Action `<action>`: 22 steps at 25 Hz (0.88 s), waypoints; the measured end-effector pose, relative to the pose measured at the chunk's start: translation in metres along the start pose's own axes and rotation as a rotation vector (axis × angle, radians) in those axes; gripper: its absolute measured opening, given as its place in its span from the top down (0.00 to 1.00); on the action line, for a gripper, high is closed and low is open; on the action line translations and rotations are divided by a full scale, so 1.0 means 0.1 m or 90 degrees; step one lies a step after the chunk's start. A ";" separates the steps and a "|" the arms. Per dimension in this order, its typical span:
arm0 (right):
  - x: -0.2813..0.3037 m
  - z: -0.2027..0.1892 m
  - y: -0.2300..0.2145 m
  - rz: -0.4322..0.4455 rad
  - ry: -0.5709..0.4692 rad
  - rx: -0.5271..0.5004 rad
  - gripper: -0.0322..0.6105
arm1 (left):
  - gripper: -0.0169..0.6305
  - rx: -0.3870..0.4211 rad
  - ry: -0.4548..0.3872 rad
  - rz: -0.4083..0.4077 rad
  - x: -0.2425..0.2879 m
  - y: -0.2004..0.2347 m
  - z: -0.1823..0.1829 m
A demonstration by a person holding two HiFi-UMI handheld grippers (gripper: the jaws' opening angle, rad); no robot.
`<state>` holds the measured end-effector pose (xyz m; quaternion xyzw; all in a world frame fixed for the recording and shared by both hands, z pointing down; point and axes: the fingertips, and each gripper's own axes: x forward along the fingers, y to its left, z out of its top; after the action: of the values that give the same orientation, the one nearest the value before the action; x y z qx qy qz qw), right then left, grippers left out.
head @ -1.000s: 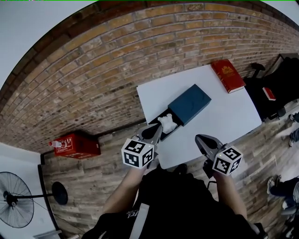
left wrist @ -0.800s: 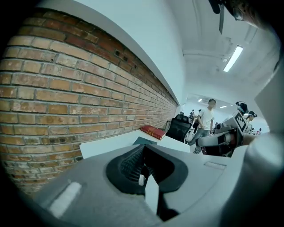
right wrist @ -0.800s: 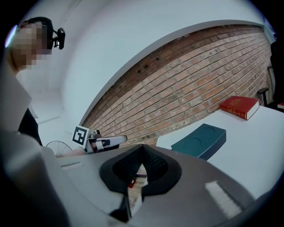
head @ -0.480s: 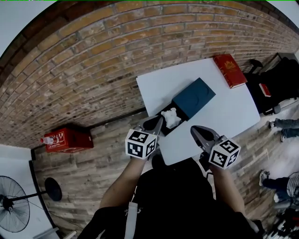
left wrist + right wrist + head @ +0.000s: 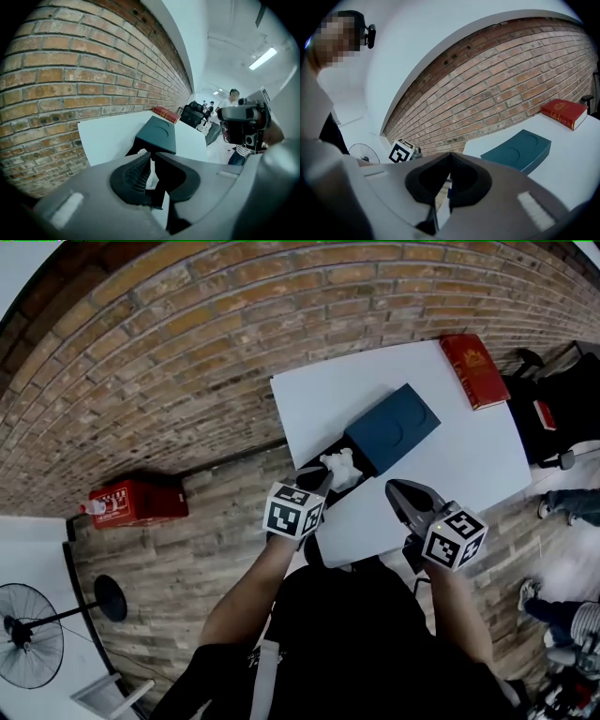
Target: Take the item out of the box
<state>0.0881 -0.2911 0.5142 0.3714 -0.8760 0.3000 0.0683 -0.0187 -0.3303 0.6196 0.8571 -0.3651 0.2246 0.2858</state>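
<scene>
On the white table (image 5: 469, 465) a teal box lid (image 5: 394, 427) lies partly over the black box base (image 5: 354, 486). A crumpled white item (image 5: 339, 465) sits in the base's uncovered end. My left gripper (image 5: 322, 480) has its tips just short of that item, at the base's near end. Its jaws have just been opening and stand a slit apart; nothing is pinched between them. In the left gripper view the gripper (image 5: 151, 156) points at the lid (image 5: 158, 133). My right gripper (image 5: 398, 489) hangs shut over the table's near edge, holding nothing, with the lid (image 5: 518, 152) ahead of it.
A red book (image 5: 476, 369) lies at the table's far right corner. A red case (image 5: 141, 502) and a fan (image 5: 28, 643) stand on the wooden floor to the left. A black chair (image 5: 562, 399) and people's feet are to the right. A brick wall runs behind.
My left gripper has dropped and moved forward to the open end of the box, next to the white item. The right gripper has shifted a little along the table's near edge.
</scene>
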 end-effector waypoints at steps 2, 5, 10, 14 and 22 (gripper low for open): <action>-0.02 -0.04 -0.12 0.005 0.007 0.013 0.95 | 0.91 0.001 0.025 0.009 0.12 0.00 -0.07; 0.00 -0.04 -0.32 0.011 0.015 0.030 0.95 | 0.85 0.004 0.071 0.017 0.28 0.01 -0.16; 0.02 0.09 -0.51 0.030 0.005 0.032 0.95 | 0.76 0.011 0.152 0.038 0.49 0.06 -0.35; -0.04 0.21 -0.67 0.029 -0.009 0.034 0.95 | 0.71 0.028 0.219 0.061 0.63 0.15 -0.55; -0.18 0.30 -1.02 0.006 -0.016 0.050 0.95 | 0.66 0.061 0.306 0.094 0.81 0.28 -0.74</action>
<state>0.1749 -0.3526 0.5322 0.3734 -0.8661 0.3297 0.0414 -0.0019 -0.3381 0.7311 0.7627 -0.3369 0.4595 0.3061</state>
